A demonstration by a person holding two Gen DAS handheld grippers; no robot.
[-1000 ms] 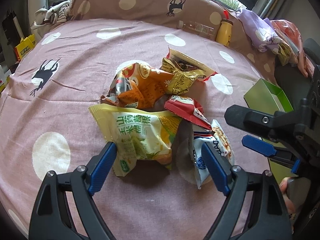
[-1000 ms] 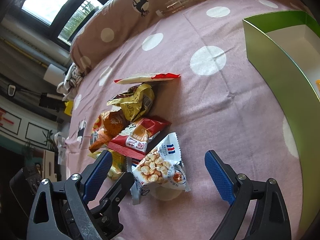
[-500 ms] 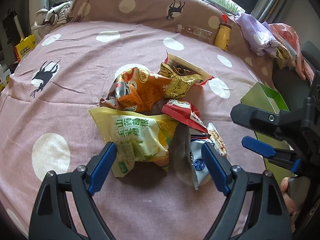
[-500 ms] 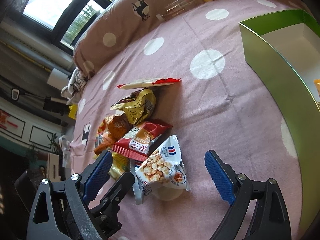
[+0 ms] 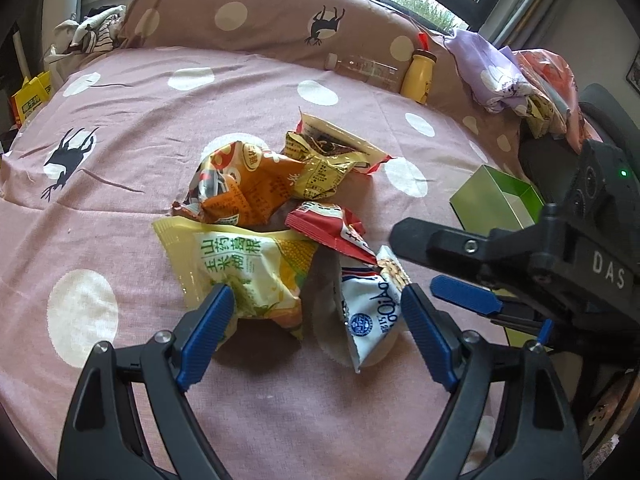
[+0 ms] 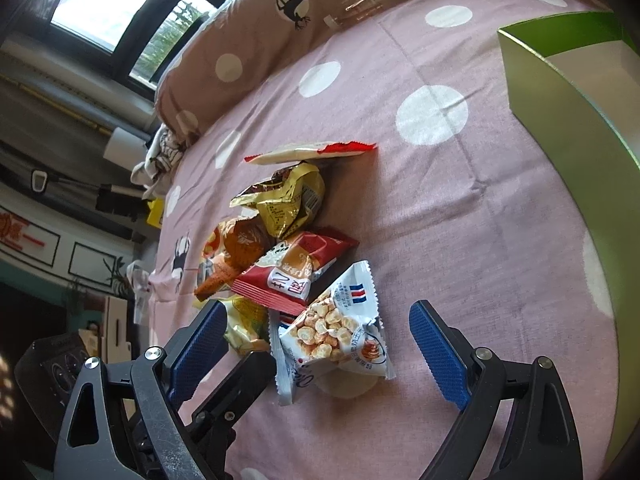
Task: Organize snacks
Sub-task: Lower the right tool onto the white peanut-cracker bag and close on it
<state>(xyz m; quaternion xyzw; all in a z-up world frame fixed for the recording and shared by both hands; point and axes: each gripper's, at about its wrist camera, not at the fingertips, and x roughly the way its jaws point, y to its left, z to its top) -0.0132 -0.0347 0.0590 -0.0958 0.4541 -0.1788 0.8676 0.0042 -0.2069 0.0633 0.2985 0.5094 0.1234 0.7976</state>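
Note:
A pile of snack packets lies on the pink dotted bedspread. A yellow packet (image 5: 244,276) is at the front, with a white packet (image 5: 370,304) to its right, a red packet (image 5: 328,228), an orange packet (image 5: 244,192) and a gold packet (image 5: 320,168) behind. My left gripper (image 5: 316,332) is open, its jaws astride the yellow and white packets' near edges. My right gripper (image 6: 320,350) is open around the white packet (image 6: 336,332) and also shows in the left wrist view (image 5: 460,268). The red packet (image 6: 296,272) lies just beyond.
A green open box (image 6: 560,92) stands at the right, also visible in the left wrist view (image 5: 496,200). A clear bottle (image 5: 360,68) and a yellow bottle (image 5: 418,80) lie against the brown pillow (image 5: 260,20). Crumpled clothes (image 5: 516,76) sit at the back right.
Both grippers have drawn slightly back from the pile and stay open. The packets have not moved.

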